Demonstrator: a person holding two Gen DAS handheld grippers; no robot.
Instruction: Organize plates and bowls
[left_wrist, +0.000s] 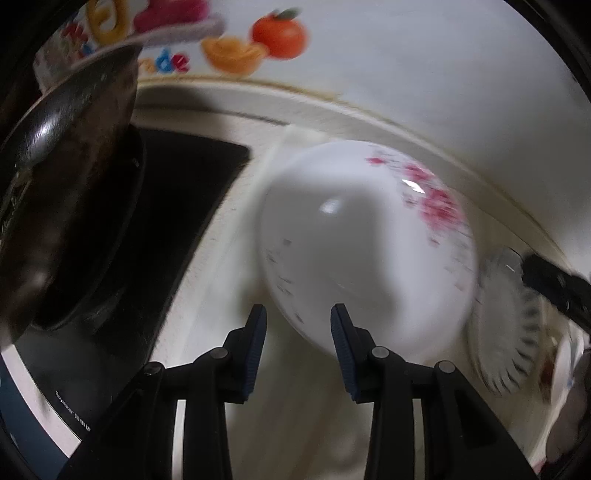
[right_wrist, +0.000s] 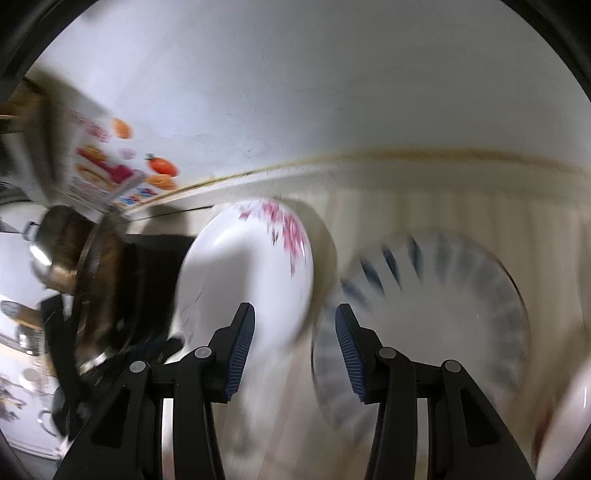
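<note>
Across the back of both views runs a white wall (left_wrist: 424, 66), meeting the cream tabletop (left_wrist: 229, 258) along a stained seam. At 9 o'clock in the left wrist view a black stove (left_wrist: 177, 206) sits on the tabletop with a dark, worn wok (left_wrist: 62, 177) on it; the same wok (right_wrist: 92, 288) shows at 9 o'clock in the right wrist view. Fruit stickers (left_wrist: 279, 35) with coloured letters mark the wall at 12 o'clock above the stove.

Next in size, the blue-rimmed plate (right_wrist: 424, 325) fills the 3 o'clock side of the right wrist view, blurred, lying flat on the tabletop. In the left wrist view only its edge (left_wrist: 506, 332) shows at 4 o'clock. Just beside it, toward the stove, the white bowl with pink flowers (left_wrist: 365, 243) stands on the tabletop, its flowers at its far rim; in the right wrist view this bowl (right_wrist: 243, 273) sits at the centre left, its rim near or touching the plate, which the blur leaves unclear.

Smallest, the left hand-held gripper (left_wrist: 298, 321) hangs over the bowl's near edge, its blue pads spread with nothing between them. The right hand-held gripper (right_wrist: 294, 321) is likewise spread and empty, above the gap between bowl and plate
</note>
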